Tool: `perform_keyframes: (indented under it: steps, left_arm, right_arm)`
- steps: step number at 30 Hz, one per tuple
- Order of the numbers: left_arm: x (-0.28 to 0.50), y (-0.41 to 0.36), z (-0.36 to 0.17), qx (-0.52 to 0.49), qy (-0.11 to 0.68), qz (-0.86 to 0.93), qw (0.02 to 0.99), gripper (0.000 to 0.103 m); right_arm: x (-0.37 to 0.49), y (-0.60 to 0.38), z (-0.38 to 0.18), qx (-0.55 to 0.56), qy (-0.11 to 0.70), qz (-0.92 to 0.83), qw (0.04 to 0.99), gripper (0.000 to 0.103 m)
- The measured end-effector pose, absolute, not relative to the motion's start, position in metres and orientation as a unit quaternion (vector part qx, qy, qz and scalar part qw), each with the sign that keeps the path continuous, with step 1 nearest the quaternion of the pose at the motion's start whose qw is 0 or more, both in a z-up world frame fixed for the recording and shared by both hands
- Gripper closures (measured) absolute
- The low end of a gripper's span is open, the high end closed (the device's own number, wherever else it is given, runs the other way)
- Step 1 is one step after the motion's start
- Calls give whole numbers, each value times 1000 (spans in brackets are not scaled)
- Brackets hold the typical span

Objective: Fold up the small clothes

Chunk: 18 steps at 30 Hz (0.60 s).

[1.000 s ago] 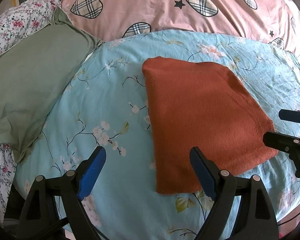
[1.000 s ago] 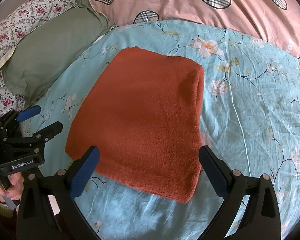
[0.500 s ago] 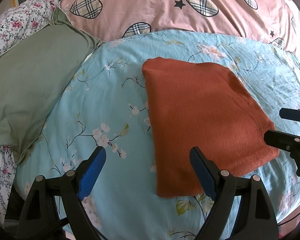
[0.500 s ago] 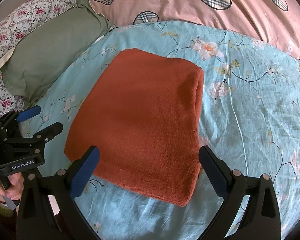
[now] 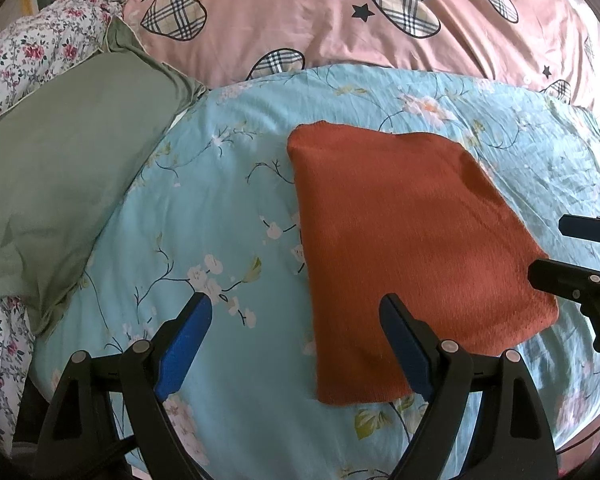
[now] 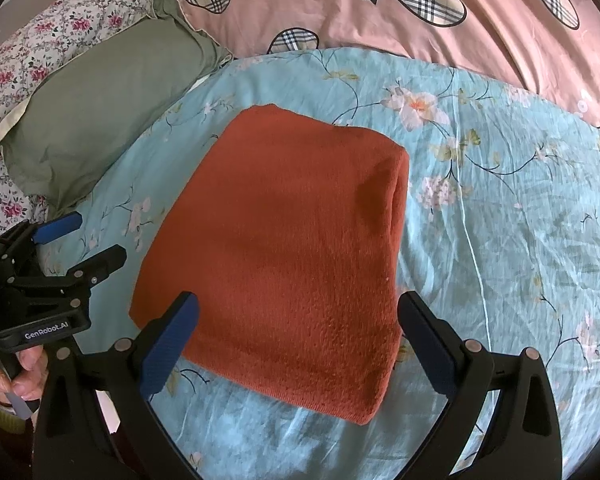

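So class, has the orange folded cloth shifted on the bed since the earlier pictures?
No. The orange cloth keeps its place against the flower print on the blue sheet; only the camera drifted slightly.

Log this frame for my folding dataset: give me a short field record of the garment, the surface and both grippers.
garment: orange knit garment, folded into a flat rectangle
surface: blue floral sheet
left gripper: open, holding nothing, at garment's near left edge
right gripper: open, holding nothing, over garment's near edge
nearby: green pillow, pink quilt
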<state>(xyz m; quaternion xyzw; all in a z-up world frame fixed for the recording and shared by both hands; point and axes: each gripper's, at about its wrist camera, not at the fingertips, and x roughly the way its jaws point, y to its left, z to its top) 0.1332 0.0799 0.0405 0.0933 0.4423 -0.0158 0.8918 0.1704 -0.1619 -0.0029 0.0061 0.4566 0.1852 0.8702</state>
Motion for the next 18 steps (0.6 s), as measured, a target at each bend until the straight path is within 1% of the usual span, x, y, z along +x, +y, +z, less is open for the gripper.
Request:
perform_keyframes:
  steps: [18]
  left_arm:
    - [144, 77, 41, 84, 447, -10, 890, 17]
  right_arm:
    - [187, -169, -10, 16, 464, 179, 867, 4]
